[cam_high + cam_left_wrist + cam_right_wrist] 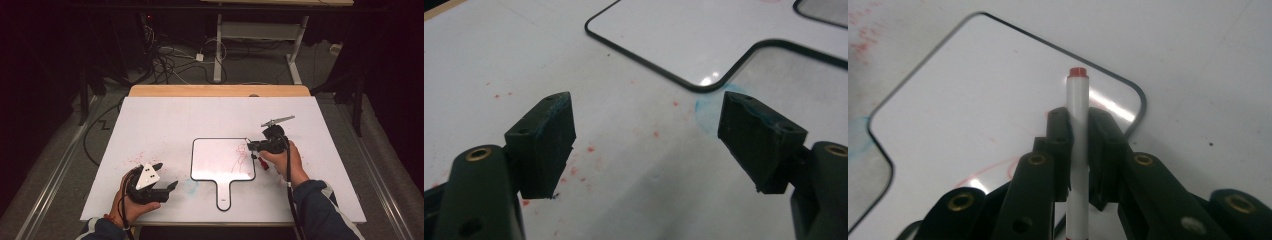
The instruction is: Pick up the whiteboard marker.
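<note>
While clamped, marker (red-tipped) over whiteboard.

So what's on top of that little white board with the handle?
On the whiteboard, faint red scribbles mark its right side. The right gripper holds a marker over that edge, so whatever is drawn beneath it is covered.

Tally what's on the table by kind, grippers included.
Whiteboard: 1
Marker: 1
Grippers: 2, left gripper open with nothing between its jaws, right gripper shut on the marker
Total: 4
</note>
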`<state>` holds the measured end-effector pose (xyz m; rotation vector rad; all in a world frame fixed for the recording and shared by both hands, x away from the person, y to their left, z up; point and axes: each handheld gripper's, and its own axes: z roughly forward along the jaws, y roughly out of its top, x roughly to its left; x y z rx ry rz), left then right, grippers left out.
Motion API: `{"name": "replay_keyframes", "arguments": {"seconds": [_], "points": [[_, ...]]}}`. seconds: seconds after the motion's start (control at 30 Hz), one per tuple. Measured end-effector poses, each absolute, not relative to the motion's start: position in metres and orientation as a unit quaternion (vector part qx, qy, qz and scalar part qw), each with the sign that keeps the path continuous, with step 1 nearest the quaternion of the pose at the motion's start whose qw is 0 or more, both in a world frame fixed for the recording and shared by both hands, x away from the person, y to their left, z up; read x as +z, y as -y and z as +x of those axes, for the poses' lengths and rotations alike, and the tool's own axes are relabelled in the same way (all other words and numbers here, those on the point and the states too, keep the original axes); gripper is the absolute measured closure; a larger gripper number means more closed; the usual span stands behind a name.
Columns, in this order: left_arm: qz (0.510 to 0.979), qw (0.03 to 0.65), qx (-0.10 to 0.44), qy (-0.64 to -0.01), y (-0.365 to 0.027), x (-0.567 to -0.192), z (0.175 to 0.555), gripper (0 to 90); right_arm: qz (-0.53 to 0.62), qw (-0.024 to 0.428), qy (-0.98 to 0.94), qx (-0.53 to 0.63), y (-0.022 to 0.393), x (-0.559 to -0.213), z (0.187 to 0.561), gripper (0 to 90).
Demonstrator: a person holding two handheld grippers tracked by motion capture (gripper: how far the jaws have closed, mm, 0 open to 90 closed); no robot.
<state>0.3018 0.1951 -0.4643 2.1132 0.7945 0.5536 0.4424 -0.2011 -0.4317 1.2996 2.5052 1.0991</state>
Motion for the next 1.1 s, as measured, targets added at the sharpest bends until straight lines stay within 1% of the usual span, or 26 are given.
{"name": "replay_keyframes", "arguments": {"seconds": [0.07, 0.13, 0.17, 0.23, 0.27, 0.3, 0.33, 0.37, 0.43, 0.6, 0.73, 1.1], "points": [[0.827, 0.412, 0.212, -0.318, -0.192, -0.461, 0.304, 22.2, 0.414, 0.071, -0.824, 0.380, 0.200, -0.425, 0.435, 81.4], [0.823, 0.420, 0.209, -0.320, -0.190, -0.459, 0.305, 22.7, 0.409, 0.075, -0.821, 0.391, 0.199, -0.421, 0.430, 81.4], [0.817, 0.438, 0.197, -0.319, -0.185, -0.454, 0.308, 22.8, 0.394, 0.087, -0.816, 0.414, 0.198, -0.414, 0.422, 81.5], [0.814, 0.446, 0.191, -0.318, -0.181, -0.452, 0.310, 23.2, 0.387, 0.091, -0.809, 0.433, 0.196, -0.410, 0.415, 81.5], [0.809, 0.463, 0.176, -0.315, -0.172, -0.448, 0.314, 23.4, 0.382, 0.095, -0.806, 0.442, 0.195, -0.408, 0.412, 81.5], [0.809, 0.463, 0.176, -0.315, -0.172, -0.448, 0.314, 23.6, 0.376, 0.094, -0.801, 0.456, 0.194, -0.407, 0.409, 81.5], [0.811, 0.470, 0.166, -0.306, -0.160, -0.444, 0.317, 24.6, 0.373, 0.094, -0.798, 0.464, 0.193, -0.406, 0.405, 81.5], [0.811, 0.470, 0.166, -0.306, -0.160, -0.444, 0.317, 25.9, 0.369, 0.098, -0.796, 0.470, 0.191, -0.405, 0.403, 81.5], [0.812, 0.486, 0.145, -0.290, -0.140, -0.440, 0.323, 26.6, 0.360, 0.097, -0.791, 0.486, 0.188, -0.403, 0.397, 81.5], [0.813, 0.504, 0.112, -0.271, -0.106, -0.437, 0.331, 28.3, 0.340, 0.107, -0.781, 0.513, 0.179, -0.402, 0.387, 81.5], [0.808, 0.517, 0.100, -0.264, -0.082, -0.434, 0.336, 29.9, 0.333, 0.107, -0.776, 0.524, 0.173, -0.402, 0.379, 81.6], [0.796, 0.535, 0.066, -0.275, -0.043, -0.439, 0.347, 37.4, 0.322, 0.117, -0.764, 0.546, 0.168, -0.404, 0.366, 81.5]]}}
